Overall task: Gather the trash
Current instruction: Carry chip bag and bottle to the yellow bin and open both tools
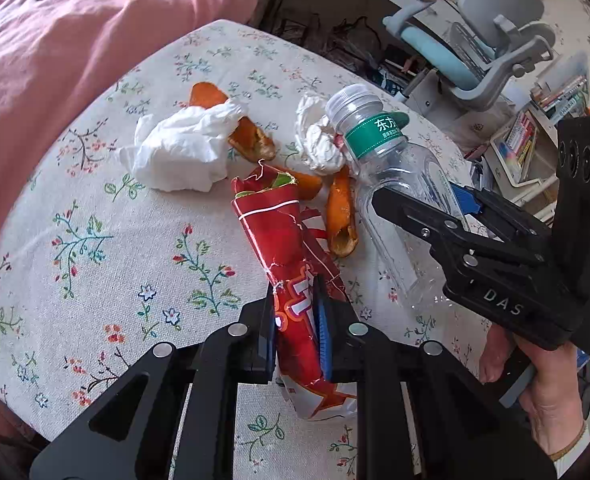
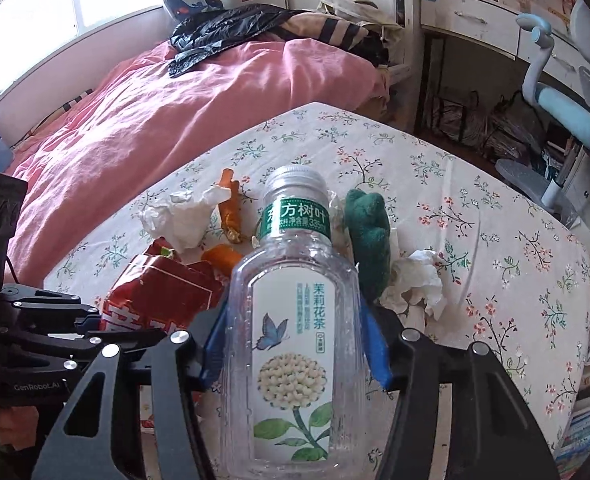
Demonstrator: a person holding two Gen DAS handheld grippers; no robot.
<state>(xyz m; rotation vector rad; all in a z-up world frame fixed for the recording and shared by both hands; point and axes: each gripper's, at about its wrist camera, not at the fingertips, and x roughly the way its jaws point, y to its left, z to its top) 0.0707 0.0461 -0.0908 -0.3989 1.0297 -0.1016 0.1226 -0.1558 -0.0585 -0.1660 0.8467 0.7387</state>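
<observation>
My left gripper (image 1: 295, 300) is shut on the lower part of a crumpled red snack wrapper (image 1: 287, 240), which lies on the floral tablecloth (image 1: 95, 240). My right gripper (image 2: 293, 320) is shut on a clear empty plastic bottle (image 2: 295, 280) with a green neck band and silver cap, its blue pads (image 2: 375, 344) against both sides. In the left wrist view that bottle (image 1: 379, 148) is tilted, with the right gripper (image 1: 419, 196) around its middle. Orange peels (image 1: 341, 216) and crumpled white tissues (image 1: 183, 148) lie beyond the wrapper.
A dark green cloth lump (image 2: 369, 232) and another tissue (image 2: 419, 280) sit right of the bottle. A pink-covered bed (image 2: 175, 100) with a black plastic bag (image 2: 223, 28) borders the table on the left. A grey-blue desk chair (image 2: 567, 112) stands at the right.
</observation>
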